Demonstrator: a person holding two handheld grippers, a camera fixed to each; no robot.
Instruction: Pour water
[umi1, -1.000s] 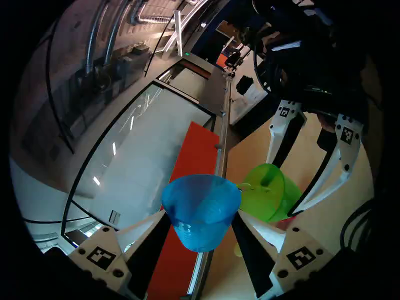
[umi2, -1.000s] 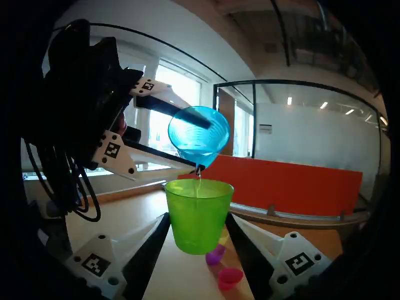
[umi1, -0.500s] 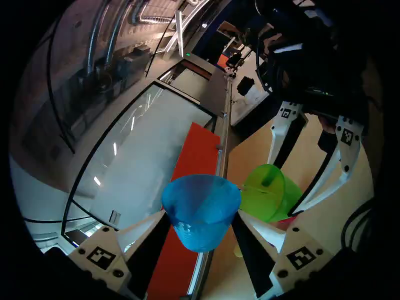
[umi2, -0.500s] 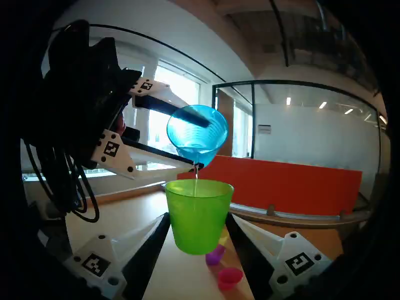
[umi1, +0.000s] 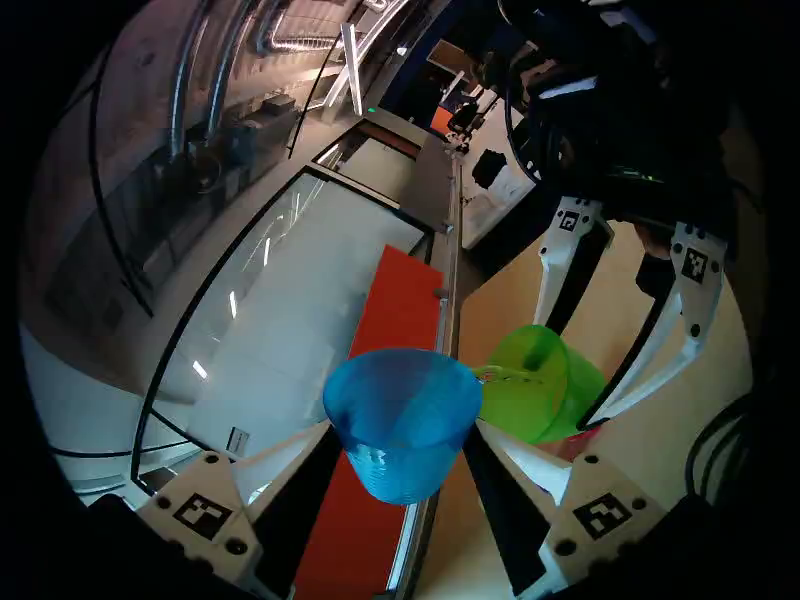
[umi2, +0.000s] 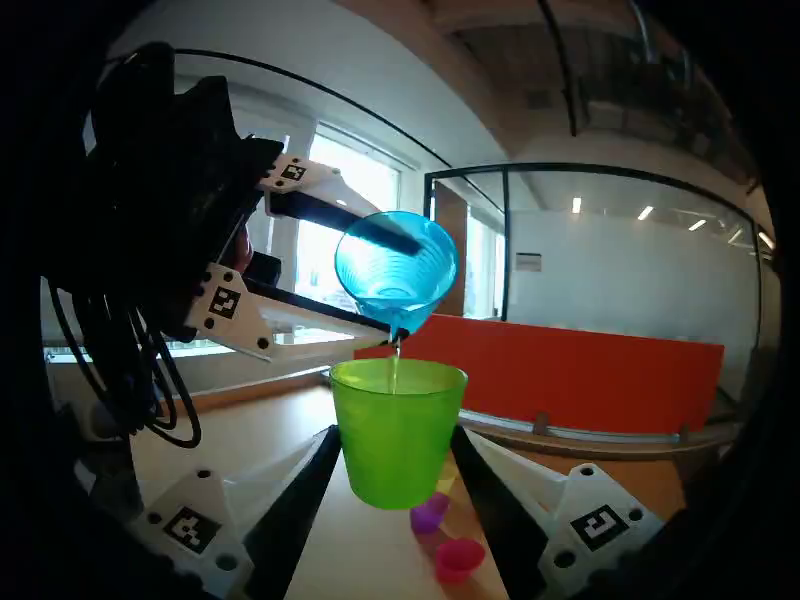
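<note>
In the lower centre of the right gripper view, the green cup (umi2: 398, 430) is seen upright, clamped at its sides between the two fingers of the right gripper (umi2: 396, 445). Whether its base rests on the table (umi2: 250, 440) cannot be told. Just below it in the frame, a small purple cup (umi2: 428, 515) and a small pink cup (umi2: 458, 558) are seen on the tabletop.

Directly above the green cup's mouth, at the centre of the frame, the blue cup (umi2: 397, 265) is held tipped. It is pinched between the fingers of the left gripper (umi2: 405, 288), which reaches in from the upper left. A thin thread of water (umi2: 394, 352) is seen falling from the blue cup's low lip into the green one. Only a shallow pool appears to be left near that lip.

For a clean pour, the green cup is best kept level and unmoved. The blue cup's lip is best kept over the middle of the opening, not the rim. The tilt should be deepened slowly, so that the stream is not flung past the far wall.

Farther back, an orange panel (umi2: 600, 380) and a glass partition (umi2: 640, 260) are seen on the right of the frame.
</note>
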